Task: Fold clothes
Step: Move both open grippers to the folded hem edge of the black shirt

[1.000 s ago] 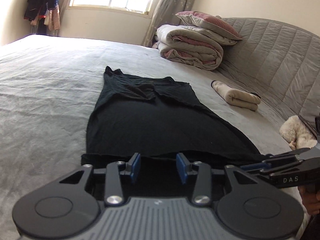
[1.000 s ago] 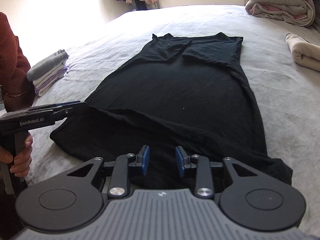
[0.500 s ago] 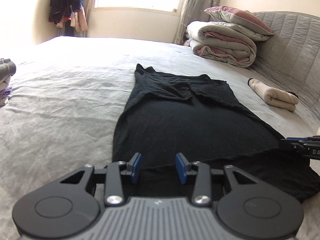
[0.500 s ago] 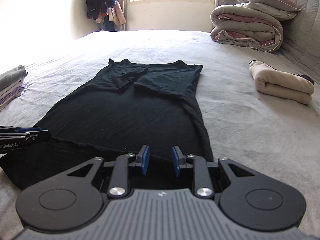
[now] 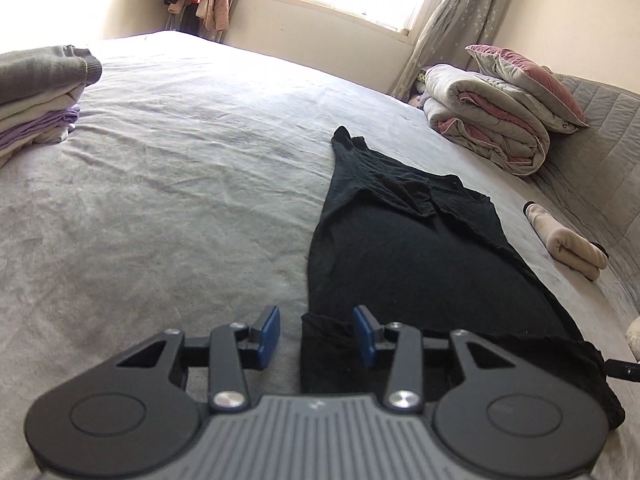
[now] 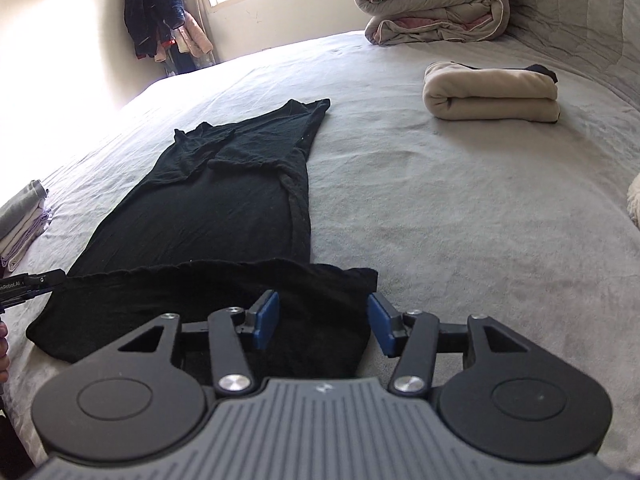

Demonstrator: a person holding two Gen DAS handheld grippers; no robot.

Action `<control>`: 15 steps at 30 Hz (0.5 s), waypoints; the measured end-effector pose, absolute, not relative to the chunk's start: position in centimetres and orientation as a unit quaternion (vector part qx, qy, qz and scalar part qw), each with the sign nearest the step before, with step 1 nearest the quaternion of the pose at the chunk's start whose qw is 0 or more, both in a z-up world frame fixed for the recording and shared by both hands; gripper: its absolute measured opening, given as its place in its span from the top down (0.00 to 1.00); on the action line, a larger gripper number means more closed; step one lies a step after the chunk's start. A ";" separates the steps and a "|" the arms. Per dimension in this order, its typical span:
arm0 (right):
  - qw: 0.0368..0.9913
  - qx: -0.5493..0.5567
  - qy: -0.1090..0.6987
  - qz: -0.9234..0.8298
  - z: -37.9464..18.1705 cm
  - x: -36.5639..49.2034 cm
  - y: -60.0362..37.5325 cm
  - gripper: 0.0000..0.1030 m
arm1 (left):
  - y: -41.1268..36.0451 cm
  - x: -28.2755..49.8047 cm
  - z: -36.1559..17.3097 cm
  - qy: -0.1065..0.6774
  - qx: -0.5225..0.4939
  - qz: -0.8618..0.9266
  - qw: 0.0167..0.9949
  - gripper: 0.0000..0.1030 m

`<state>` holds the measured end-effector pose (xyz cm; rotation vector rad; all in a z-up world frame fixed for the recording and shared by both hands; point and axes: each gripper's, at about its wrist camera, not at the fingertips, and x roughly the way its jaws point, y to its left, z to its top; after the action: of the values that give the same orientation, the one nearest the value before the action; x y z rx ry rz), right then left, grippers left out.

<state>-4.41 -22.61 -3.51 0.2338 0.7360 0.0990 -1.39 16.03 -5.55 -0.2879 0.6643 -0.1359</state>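
Observation:
A long black garment (image 5: 404, 248) (image 6: 224, 208) lies flat on the grey bed, its near hem doubled over toward me. My left gripper (image 5: 316, 334) is open at the hem's left corner, which lies between the blue pads. My right gripper (image 6: 322, 324) is open at the hem's right corner, straddling the cloth's edge. The tip of the left gripper (image 6: 32, 284) shows at the left edge of the right wrist view, and the right gripper's tip (image 5: 624, 370) at the right edge of the left wrist view.
A stack of folded clothes (image 5: 36, 96) (image 6: 24, 220) sits at the left. A folded beige garment (image 6: 492, 96) (image 5: 572, 248) lies to the right, a rolled quilt with a pillow (image 5: 492, 120) beyond it. The grey sheet (image 5: 160, 200) spreads wide at the left.
Both grippers swung outward to the hem's two corners, left to the left corner and right to the right one. Their jaws opened wider.

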 end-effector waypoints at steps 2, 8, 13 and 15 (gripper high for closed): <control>0.923 0.128 0.360 0.043 -4.3 -3.9 -22.9 0.71 | 15.6 -1.1 -5.7 0.325 -0.138 -0.061 0.934 0.95; 0.939 0.131 0.318 0.012 -3.9 -4.0 -23.4 0.98 | 14.4 -1.4 -5.2 0.285 -0.111 -0.032 0.952 0.96; 0.937 0.128 0.323 0.009 -3.7 -4.5 -23.5 0.86 | 14.0 -1.4 -5.4 0.310 -0.093 -0.024 0.946 0.83; 0.936 0.129 0.327 0.014 -3.4 -5.1 -23.6 0.84 | 14.5 -2.4 -4.8 0.315 -0.095 -0.035 0.944 0.66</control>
<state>-5.08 -23.60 -3.38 0.2630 0.6677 0.0291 -2.40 14.52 -4.78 -0.1944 0.6422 -0.0710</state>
